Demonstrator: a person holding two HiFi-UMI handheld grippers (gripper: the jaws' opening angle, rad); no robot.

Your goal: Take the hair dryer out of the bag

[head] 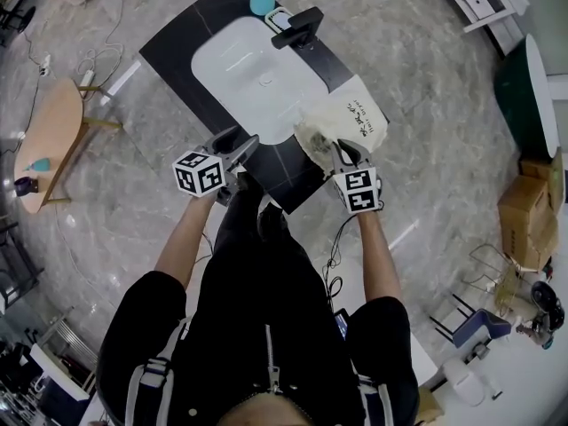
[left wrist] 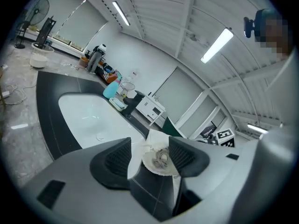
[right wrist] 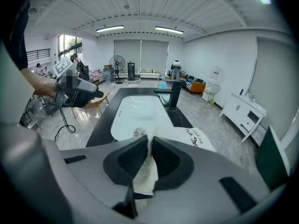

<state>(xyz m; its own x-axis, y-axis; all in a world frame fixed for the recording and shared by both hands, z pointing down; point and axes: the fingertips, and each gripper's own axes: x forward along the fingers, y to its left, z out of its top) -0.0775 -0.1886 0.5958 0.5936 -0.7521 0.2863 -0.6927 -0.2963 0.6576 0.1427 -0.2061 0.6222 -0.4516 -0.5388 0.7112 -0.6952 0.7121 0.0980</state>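
Pinching a fold of the bag (head: 348, 118) near its mouth, the right gripper (head: 343, 152) has its fingers (right wrist: 133, 160) nearly together on the cream cloth, which hangs limp below them. The left gripper (head: 241, 142) is empty, its fingers (left wrist: 117, 160) wide apart and aimed at the open mouth from just beside it. The bag lies on the dark worktop (head: 177, 38), at the corner next to the white basin (head: 257, 82). The hair dryer itself is not in sight; it is presumably inside the bag, and a grey coil (left wrist: 162, 158) showing in the mouth may be its cord, though that is too small to be sure of. The bag is thin and soft, so it will sag and follow anything pulled from it unless the rim is held back. The dryer should be rigid, smooth plastic and much heavier than the cloth, with its weight towards the head. A hold on the handle or the narrow neck would likely be safest. The cord is a poor place to pull, since it could slip or snag on the rim.
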